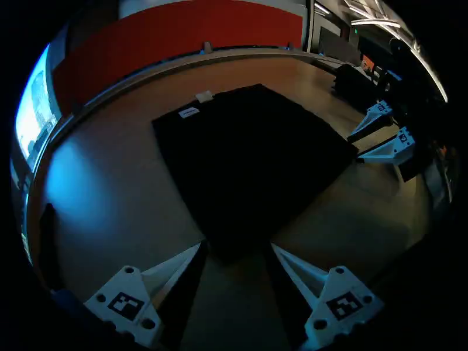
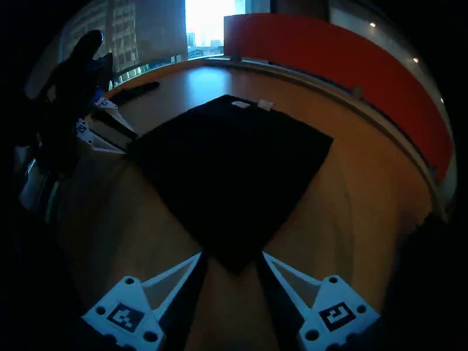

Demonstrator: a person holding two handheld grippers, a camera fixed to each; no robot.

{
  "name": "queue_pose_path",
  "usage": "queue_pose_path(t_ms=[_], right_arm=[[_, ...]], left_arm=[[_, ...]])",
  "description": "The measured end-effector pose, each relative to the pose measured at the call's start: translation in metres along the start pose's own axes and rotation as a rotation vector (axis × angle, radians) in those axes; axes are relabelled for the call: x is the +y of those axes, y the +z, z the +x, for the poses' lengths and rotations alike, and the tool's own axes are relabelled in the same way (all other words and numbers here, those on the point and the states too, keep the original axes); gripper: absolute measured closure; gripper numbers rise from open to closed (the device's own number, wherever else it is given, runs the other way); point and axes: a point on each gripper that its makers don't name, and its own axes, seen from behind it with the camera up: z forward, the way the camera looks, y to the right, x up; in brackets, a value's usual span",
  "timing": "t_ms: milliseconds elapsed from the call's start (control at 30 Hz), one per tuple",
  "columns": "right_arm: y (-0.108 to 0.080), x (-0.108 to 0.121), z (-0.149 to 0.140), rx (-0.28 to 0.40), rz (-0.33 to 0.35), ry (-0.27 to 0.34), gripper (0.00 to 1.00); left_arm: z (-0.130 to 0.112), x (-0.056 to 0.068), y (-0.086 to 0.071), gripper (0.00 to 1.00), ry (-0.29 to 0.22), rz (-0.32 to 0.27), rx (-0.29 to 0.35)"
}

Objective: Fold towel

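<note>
**Left tongs (image 1: 237, 245) and right tongs (image 2: 232, 255) open at two corners of the towel (image 1: 251, 158)**

The dark towel lies spread flat on the wooden bench (image 1: 117, 199). Each pair of tongs has its fingers spread wide, with a towel corner lying between them, not pinched. The two corners are neighbours. A small white label (image 1: 189, 112) sits near the towel's far corner.

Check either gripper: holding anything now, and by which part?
Nothing is held. The left gripper and right gripper are both open, each straddling a corner of the flat black cloth towel, fingers not closed on it.
</note>
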Motion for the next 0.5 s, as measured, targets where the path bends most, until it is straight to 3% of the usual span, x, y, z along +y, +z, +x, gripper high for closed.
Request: queue_pose_path(t_ms=[333, 500], right_arm=[[-0.0016, 0.0067, -0.0012, 0.002, -0.013, 0.021, 0.75], [-0.0024, 0.006, -0.0012, 0.004, -0.014, 0.03, 0.81]], left_arm=[[0.0003, 0.0034, 0.0006, 0.62, -0.001, 0.002, -0.003], [0.0009, 0.0036, 0.0011, 0.83, -0.007, 0.015, -0.005]])
